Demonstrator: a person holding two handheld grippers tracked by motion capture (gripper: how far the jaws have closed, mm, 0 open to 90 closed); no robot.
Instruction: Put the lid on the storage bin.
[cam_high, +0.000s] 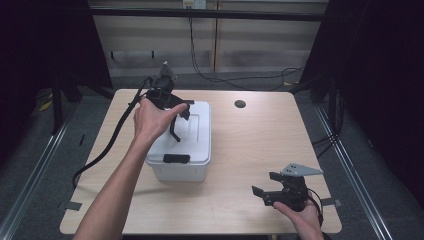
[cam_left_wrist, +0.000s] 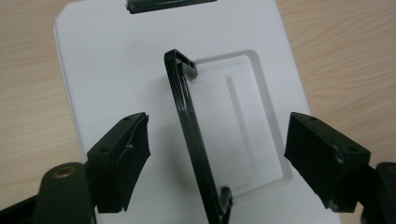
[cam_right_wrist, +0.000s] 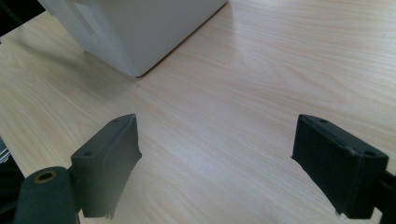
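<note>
A white plastic box (cam_high: 182, 165) with a lid (cam_left_wrist: 102, 70) stands on the left half of the wooden table (cam_high: 250, 145). Its black carrying handle (cam_left_wrist: 189, 130) stands raised above a recess in the lid. My left gripper (cam_left_wrist: 217, 137) hangs over the lid, jaws open on either side of the handle (cam_high: 175, 131), with neither pad touching it. At the table's near right, my right gripper (cam_high: 266, 183) is held low in a hand, open over bare wood (cam_right_wrist: 215, 140), with a corner of the box (cam_right_wrist: 140, 28) ahead of it.
A black latch clip (cam_high: 176, 158) sits on the near edge of the lid. A round cable hole (cam_high: 240, 104) lies in the far part of the table. The left gripper's cable (cam_high: 107, 145) trails off the table's left side.
</note>
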